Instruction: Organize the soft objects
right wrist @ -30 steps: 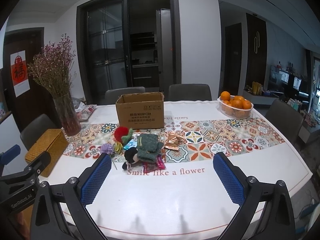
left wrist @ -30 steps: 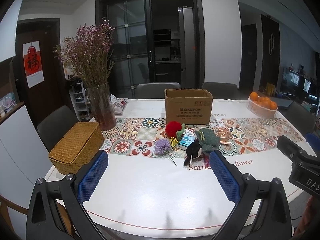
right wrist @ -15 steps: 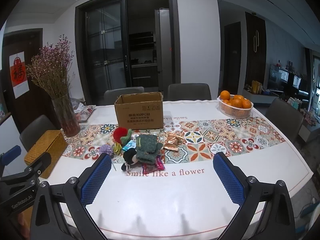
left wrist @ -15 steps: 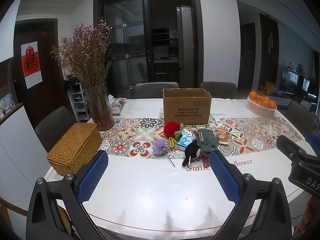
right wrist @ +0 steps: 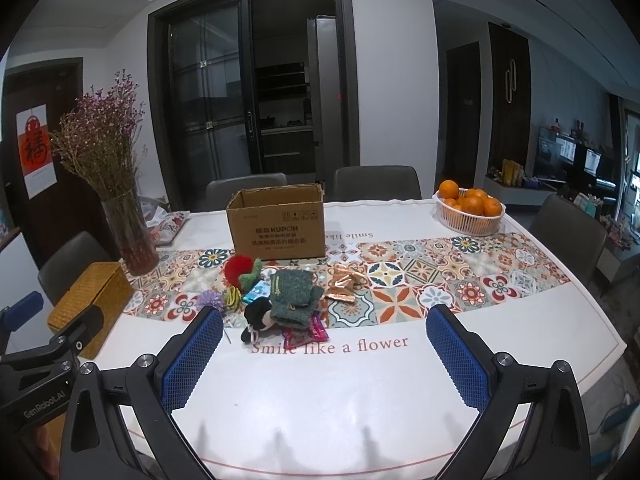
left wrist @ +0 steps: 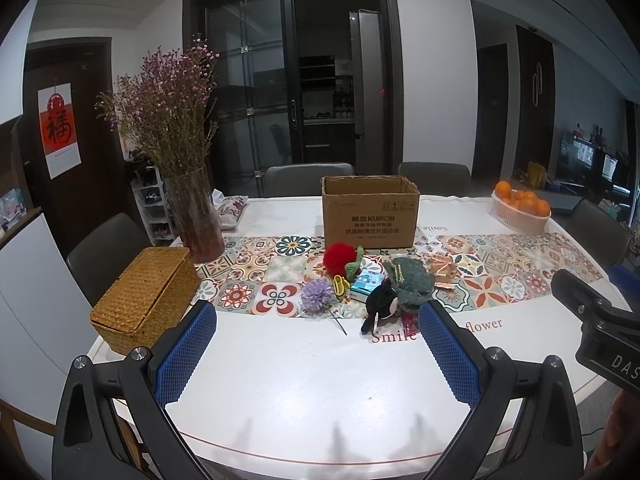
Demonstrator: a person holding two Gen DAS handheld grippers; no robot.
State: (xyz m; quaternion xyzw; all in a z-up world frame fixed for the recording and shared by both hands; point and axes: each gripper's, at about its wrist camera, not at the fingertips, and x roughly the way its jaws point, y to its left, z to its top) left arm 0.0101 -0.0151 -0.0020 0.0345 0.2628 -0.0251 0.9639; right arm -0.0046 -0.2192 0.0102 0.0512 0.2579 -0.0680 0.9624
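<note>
A pile of small soft things lies mid-table: a red pompom [left wrist: 339, 257], a purple flower [left wrist: 316, 295], a black plush toy [left wrist: 380, 307], a green knit piece [left wrist: 412, 280] and copper wrappers [left wrist: 442, 270]. The pile also shows in the right wrist view, with the green knit piece [right wrist: 292, 294] and black plush [right wrist: 258, 316]. An open cardboard box [left wrist: 370, 212] stands behind the pile. My left gripper [left wrist: 316, 356] is open and empty, above the near table edge. My right gripper [right wrist: 324, 354] is open and empty, also short of the pile.
A wicker basket [left wrist: 146, 300] sits at the table's left edge. A glass vase of dried flowers [left wrist: 194, 216] stands behind it. A white basket of oranges [right wrist: 468, 210] is at the far right. Chairs ring the table [left wrist: 320, 380].
Both views have shifted only slightly; the grippers stay open and nothing on the table has moved.
</note>
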